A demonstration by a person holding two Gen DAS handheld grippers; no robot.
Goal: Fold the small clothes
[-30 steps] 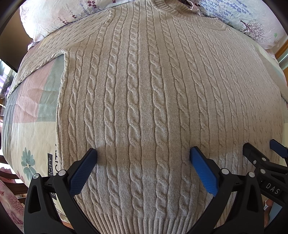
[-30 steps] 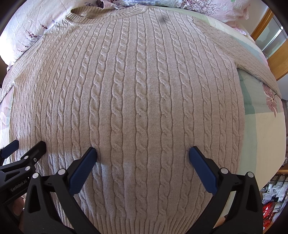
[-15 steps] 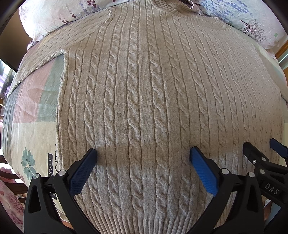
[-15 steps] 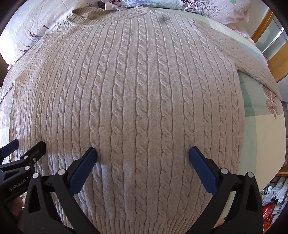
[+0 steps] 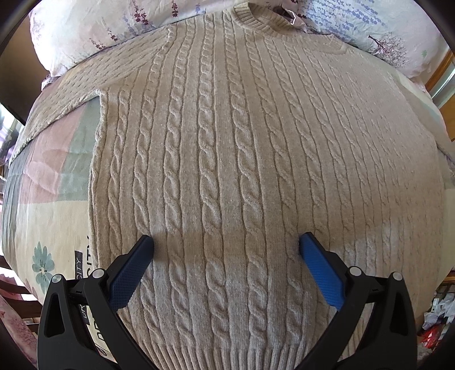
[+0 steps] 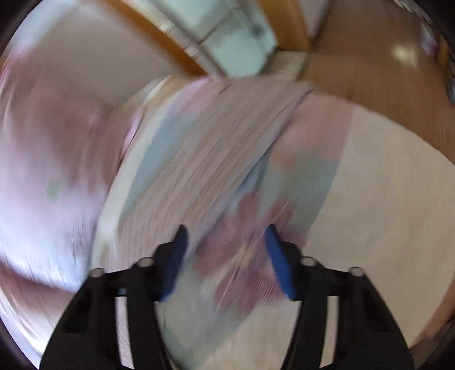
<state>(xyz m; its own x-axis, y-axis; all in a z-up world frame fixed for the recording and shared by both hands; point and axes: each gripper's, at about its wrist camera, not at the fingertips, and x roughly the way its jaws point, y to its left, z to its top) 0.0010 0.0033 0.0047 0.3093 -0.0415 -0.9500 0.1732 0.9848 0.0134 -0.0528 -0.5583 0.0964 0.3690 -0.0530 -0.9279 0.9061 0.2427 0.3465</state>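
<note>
A beige cable-knit sweater (image 5: pixel 227 156) lies flat, front up, on a bed, neck far from me, hem near me. Its left sleeve (image 5: pixel 71 96) stretches out to the left. My left gripper (image 5: pixel 226 244) is open and empty, hovering over the lower body of the sweater. The right wrist view is heavily blurred. My right gripper (image 6: pixel 226 236) is open and empty there, above a beige knit band, likely the sweater's right sleeve (image 6: pixel 204 159), that runs away across the bedspread.
A patchwork bedspread (image 5: pixel 48 182) in pink, green and cream lies under the sweater. Floral pillows (image 5: pixel 99 25) sit behind the neck. A wooden frame and a window (image 6: pixel 236 31) show beyond the bed in the right wrist view.
My right gripper has swung fast to the right, off the sweater's body towards the right sleeve, and its jaws stand closer together. It has left the left wrist view. My left gripper has hardly moved.
</note>
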